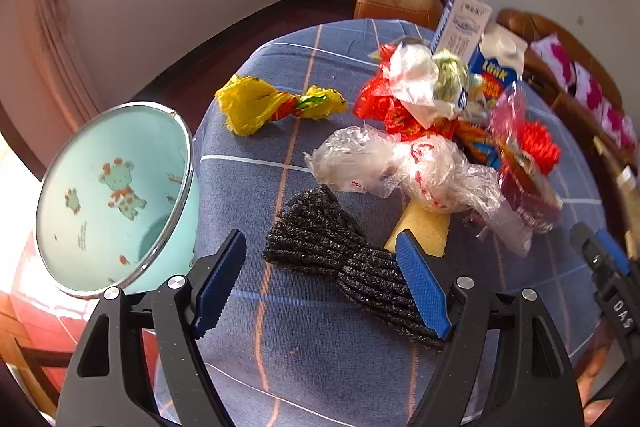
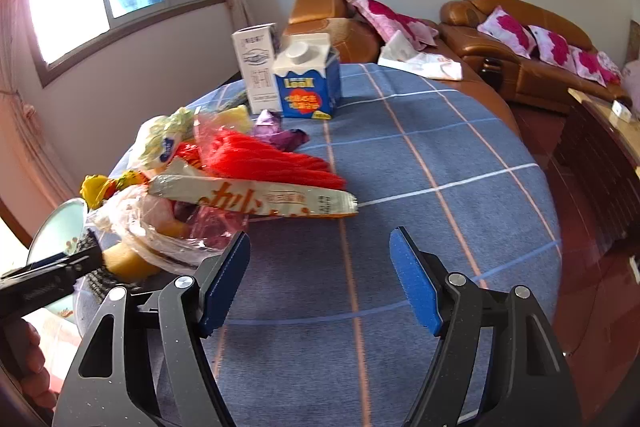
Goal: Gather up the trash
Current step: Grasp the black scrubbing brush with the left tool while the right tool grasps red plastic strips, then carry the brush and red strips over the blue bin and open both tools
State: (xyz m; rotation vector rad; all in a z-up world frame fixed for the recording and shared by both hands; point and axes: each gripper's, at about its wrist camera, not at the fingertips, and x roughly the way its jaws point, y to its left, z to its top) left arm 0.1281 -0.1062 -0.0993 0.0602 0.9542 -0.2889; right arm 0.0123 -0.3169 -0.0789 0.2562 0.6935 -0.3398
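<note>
A pile of trash lies on the blue checked table [image 1: 280,367]: a black foam net [image 1: 320,239], a clear plastic bag [image 1: 400,167], a yellow bag [image 1: 260,103], a yellow sponge [image 1: 424,227], red wrappers [image 1: 384,107] and two cartons [image 1: 496,63]. A mint bin [image 1: 116,195] stands at the table's left edge. My left gripper [image 1: 320,259] is open, its jaws on either side of the black foam net. My right gripper [image 2: 320,251] is open and empty over bare cloth, right of a snack wrapper [image 2: 256,199] and red net [image 2: 264,159].
Brown leather sofas [image 2: 516,39] with pink pillows stand behind the table. A white cloth [image 2: 424,61] lies at the table's far edge. A dark wooden cabinet [image 2: 600,143] is at the right. The left gripper's body [image 2: 48,279] shows in the right wrist view.
</note>
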